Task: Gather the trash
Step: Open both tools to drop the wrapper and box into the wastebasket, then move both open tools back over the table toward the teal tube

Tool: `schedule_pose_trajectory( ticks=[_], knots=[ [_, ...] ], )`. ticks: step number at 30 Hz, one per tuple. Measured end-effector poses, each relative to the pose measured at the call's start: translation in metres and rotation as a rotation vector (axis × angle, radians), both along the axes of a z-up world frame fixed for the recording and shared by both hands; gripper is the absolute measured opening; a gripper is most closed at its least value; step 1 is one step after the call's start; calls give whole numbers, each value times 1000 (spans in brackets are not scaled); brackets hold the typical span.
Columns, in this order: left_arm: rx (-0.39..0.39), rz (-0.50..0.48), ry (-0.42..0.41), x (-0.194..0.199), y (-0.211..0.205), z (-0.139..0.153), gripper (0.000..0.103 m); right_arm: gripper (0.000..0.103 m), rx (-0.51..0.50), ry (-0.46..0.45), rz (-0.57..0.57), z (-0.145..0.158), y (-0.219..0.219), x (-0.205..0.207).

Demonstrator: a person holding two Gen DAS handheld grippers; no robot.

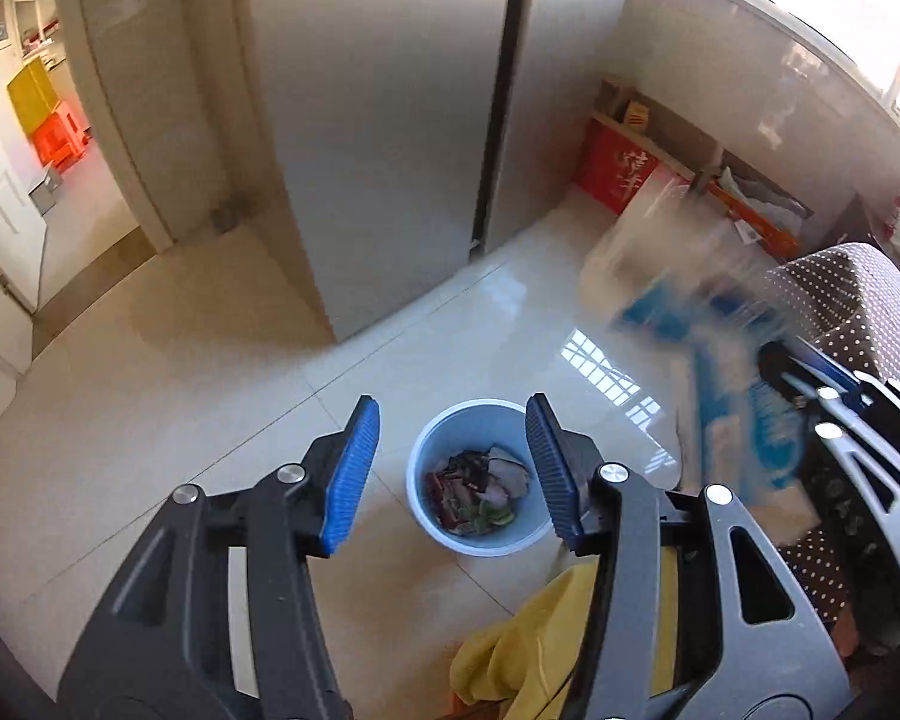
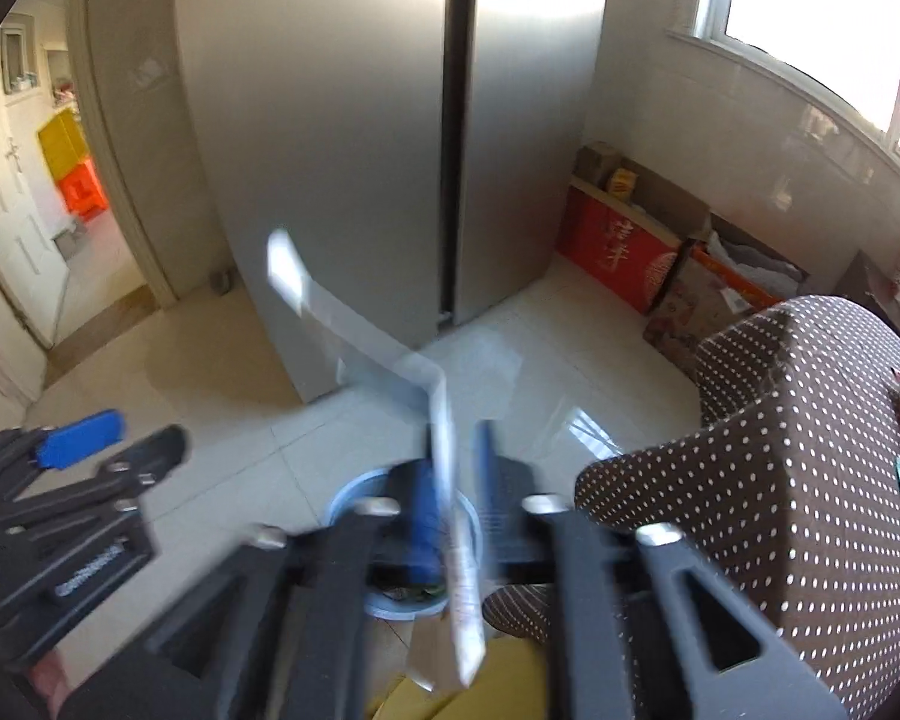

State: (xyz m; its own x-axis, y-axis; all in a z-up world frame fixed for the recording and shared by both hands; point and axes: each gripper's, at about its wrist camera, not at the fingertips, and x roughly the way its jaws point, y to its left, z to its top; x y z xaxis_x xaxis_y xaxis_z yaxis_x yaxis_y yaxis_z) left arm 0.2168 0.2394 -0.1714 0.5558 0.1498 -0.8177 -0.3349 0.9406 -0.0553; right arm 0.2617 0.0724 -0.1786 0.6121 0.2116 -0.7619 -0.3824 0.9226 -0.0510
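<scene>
One wrapper [image 2: 444, 480] sits pinched in the right gripper [image 2: 450, 516], near the bin [image 1: 474, 474]. Released early, it could flutter onto the floor [image 1: 210, 390]; the left gripper [image 1: 453, 468] hangs apart, empty.

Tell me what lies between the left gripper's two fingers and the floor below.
In the left wrist view, the blue trash bin sits framed between the open left gripper, scraps inside.

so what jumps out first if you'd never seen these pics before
The blurred plastic wrapper clamped in the right gripper, just above the blue trash bin on the tiled floor. The bin already holds scraps, and the left gripper hangs open over it. Behind stands a tall steel fridge.
</scene>
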Motion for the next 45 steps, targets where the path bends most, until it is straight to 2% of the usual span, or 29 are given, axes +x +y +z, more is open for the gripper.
schedule_pose_trajectory(
  ticks=[1,7,15,24,33,45],
  knots=[
    [2,6,0,-3,1,0,53,63,-9,-5,-15,-2,2,0],
    [6,33,18,-14,8,-3,53,62,-5,-4,-18,-5,2,-3],
    [15,9,7,-15,-3,2,54,63,-15,-5,-25,1,-7,-9],
    [44,-42,-41,-11,-34,26,57,63,30,-52,-41,25,-33,-23],
    [59,-166,-104,2,-99,52,63,66,68,-124,-152,59,-99,-31],
    [47,-449,-152,31,-232,73,68,68,59,-171,-396,78,-232,-32]
  ],
)
